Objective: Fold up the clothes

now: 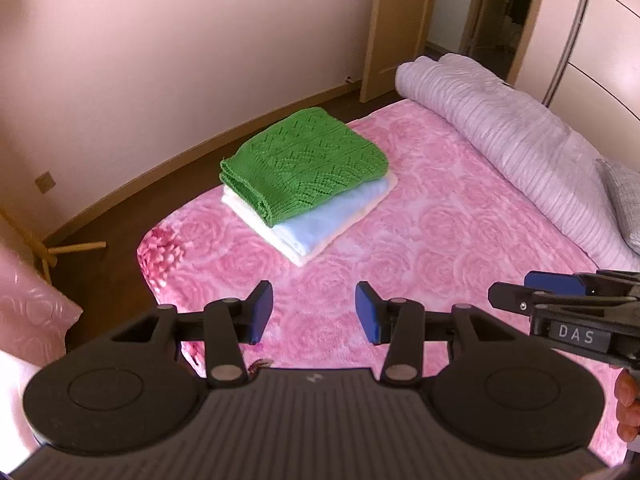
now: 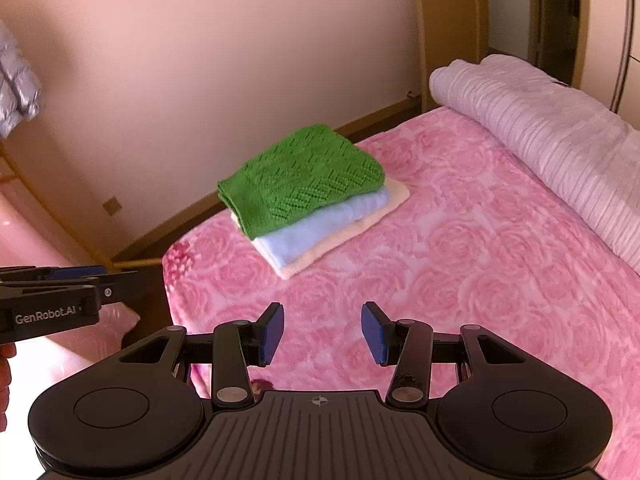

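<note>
A folded green knit sweater (image 1: pixel 304 162) lies on top of a folded light blue garment (image 1: pixel 334 214) and a folded cream one (image 1: pixel 298 254), stacked near the bed's left edge. The stack also shows in the right wrist view: green sweater (image 2: pixel 300 178), blue garment (image 2: pixel 320 228), cream garment (image 2: pixel 394 196). My left gripper (image 1: pixel 315 312) is open and empty, held above the bed short of the stack. My right gripper (image 2: pixel 323 334) is open and empty, beside the left one. Each gripper shows at the edge of the other's view: the right gripper (image 1: pixel 560 296) and the left gripper (image 2: pixel 60 284).
The bed has a pink rose-patterned cover (image 1: pixel 440 240). A rolled lilac quilt (image 1: pixel 520 140) lies along its far right side, with a grey pillow (image 1: pixel 624 196) beside it. A wooden door (image 1: pixel 396 28) and dark floor (image 1: pixel 120 216) are to the left.
</note>
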A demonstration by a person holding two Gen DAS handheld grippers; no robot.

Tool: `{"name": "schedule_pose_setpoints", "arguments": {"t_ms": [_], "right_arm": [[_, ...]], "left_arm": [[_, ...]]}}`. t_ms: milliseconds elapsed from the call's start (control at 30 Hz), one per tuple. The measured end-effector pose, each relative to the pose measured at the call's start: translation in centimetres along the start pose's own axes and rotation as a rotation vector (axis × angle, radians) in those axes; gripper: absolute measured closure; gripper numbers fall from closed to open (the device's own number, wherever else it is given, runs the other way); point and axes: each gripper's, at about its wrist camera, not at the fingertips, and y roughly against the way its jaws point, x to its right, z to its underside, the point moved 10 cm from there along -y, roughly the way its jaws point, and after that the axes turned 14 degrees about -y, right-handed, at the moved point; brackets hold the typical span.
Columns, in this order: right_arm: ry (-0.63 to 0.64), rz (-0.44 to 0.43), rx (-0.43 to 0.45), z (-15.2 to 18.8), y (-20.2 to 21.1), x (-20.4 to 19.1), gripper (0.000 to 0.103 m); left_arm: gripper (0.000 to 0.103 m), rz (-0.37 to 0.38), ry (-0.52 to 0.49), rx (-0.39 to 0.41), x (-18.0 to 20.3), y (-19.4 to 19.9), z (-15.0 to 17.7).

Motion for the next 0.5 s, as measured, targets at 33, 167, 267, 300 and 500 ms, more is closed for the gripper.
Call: {"name": "schedule_pose_setpoints", "arguments": {"t_ms": [33,167,267,300,500], "right_arm": [[0.009,-0.003,-0.008,-0.1,-0.4,0.1,0.056],[0.044,0.006,-0.050,-0.6,-2.8,1.0,0.056],[0.068,0.013,-0.087,-1.0,-4.4,1.4,0.056],[0.076,0.010,-0.099,-1.2,-4.9,1.5,0.056],[0.113,0.003,-0.117,-2.5,-6.8,1.6,0.056]], "left_arm": [[0.062,-0.004,0.009,-0.004,0.1,-0.3,0.0],[0.062,-0.012,0.036,-0.031,0.4,-2.1,-0.3],[0.063,-0.018,0.055,-0.049,0.5,-3.1,-0.5],[0.063,-0.023,0.058,-0.051,0.5,-3.4,-0.6],[0.063,-0.046,0.073,-0.080,0.3,-5.4,-0.9]]}}
